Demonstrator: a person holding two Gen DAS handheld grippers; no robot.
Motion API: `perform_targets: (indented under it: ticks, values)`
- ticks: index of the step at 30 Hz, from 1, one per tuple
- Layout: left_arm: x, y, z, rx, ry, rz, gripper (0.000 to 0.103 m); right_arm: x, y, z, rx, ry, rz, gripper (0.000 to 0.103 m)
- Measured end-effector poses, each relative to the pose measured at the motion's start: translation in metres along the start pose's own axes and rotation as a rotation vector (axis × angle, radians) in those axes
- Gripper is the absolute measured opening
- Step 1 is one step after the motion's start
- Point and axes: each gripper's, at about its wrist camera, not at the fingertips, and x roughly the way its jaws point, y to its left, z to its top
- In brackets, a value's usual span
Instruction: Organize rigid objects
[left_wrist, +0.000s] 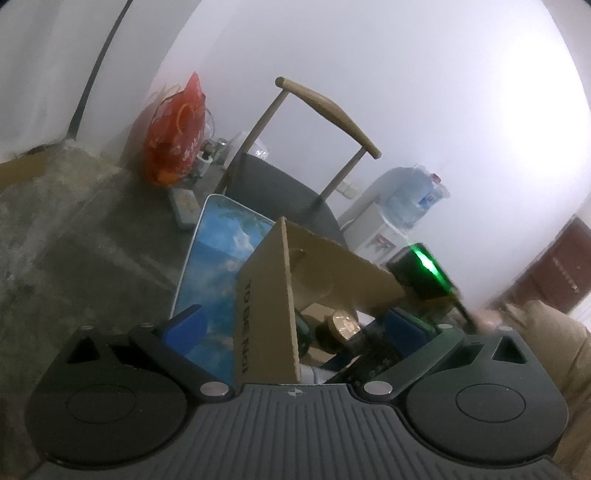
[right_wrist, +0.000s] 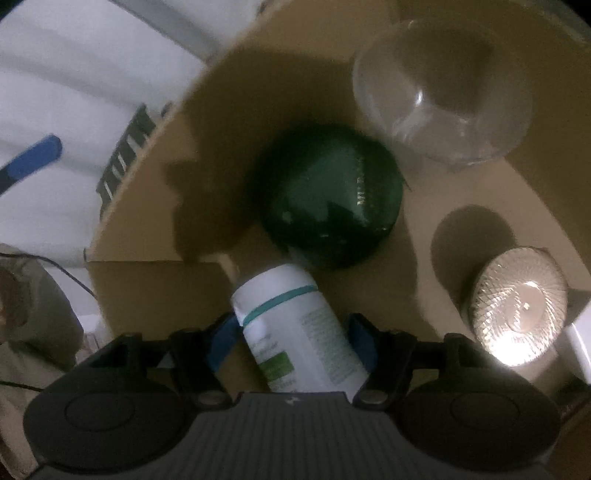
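My right gripper (right_wrist: 291, 341) is shut on a white bottle (right_wrist: 295, 332) with a teal band and holds it tilted, cap down, inside a cardboard box (right_wrist: 155, 288). The cap touches a dark green round container (right_wrist: 332, 199) on the box floor. A clear glass bowl (right_wrist: 439, 92) and a gold-lidded jar (right_wrist: 517, 314) also sit in the box. My left gripper (left_wrist: 291, 328) is open and straddles the box's upright wall (left_wrist: 269, 306). The gold-lidded jar (left_wrist: 341, 326) and the right gripper's body (left_wrist: 424, 273) with a green light show beyond it.
The box stands on a blue patterned mat (left_wrist: 218, 273). A wooden-backed chair (left_wrist: 295, 177) stands behind it. A red bag (left_wrist: 177, 133) and a water dispenser (left_wrist: 399, 210) stand by the wall. The left gripper's blue finger (right_wrist: 33, 158) shows outside the box.
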Motion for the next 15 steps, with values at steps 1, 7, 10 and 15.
perform_targets:
  ticks: [1,7,10,15]
  values:
    - [-0.001,0.000,0.000,0.002,-0.004,0.001,0.103,-0.011,-0.002,-0.004,0.002,-0.033,0.019,0.066]
    - [0.004,0.001,0.002,-0.005,0.007,0.009,0.103,-0.069,-0.012,-0.032,0.023,-0.277,0.110,0.060]
    - [0.005,-0.003,0.001,-0.001,0.011,-0.009,0.103,-0.089,-0.016,-0.053,0.045,-0.397,0.128,0.059]
    - [0.009,-0.019,-0.006,0.039,0.036,-0.061,0.103,-0.104,-0.033,-0.087,0.122,-0.608,0.177,0.058]
